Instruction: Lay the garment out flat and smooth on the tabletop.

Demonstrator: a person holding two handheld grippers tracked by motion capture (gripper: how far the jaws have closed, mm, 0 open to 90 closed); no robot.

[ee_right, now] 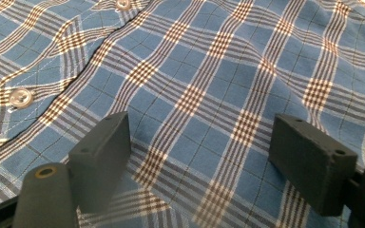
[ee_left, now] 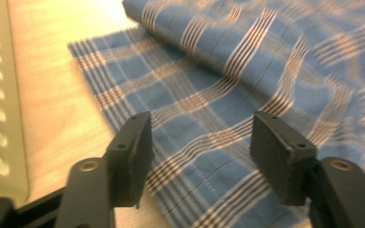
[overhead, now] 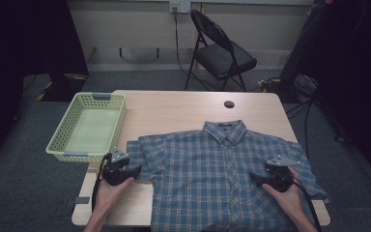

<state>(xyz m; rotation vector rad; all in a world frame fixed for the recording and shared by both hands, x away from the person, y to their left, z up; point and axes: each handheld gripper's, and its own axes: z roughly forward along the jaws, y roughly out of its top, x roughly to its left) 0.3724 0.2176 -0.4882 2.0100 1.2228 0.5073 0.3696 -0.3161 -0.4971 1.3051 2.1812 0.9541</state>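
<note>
A blue plaid short-sleeved shirt (overhead: 222, 169) lies flat, front up, on the wooden table (overhead: 174, 108), collar toward the far side. My left gripper (overhead: 136, 170) hovers at the shirt's left sleeve (ee_left: 171, 90), by the table's left edge. Its jaws are open, and the sleeve cloth lies below them (ee_left: 199, 152), not pinched. My right gripper (overhead: 252, 178) is over the right front of the shirt. Its jaws stand wide open above the plaid cloth (ee_right: 199, 161), near the button placket (ee_right: 21, 97).
A pale green plastic basket (overhead: 58, 140) with nothing in it sits off the table's left far corner. A black cable grommet (overhead: 229, 104) marks the far tabletop. A black folding chair (overhead: 222, 55) stands behind the table. Bare wood shows beyond the collar.
</note>
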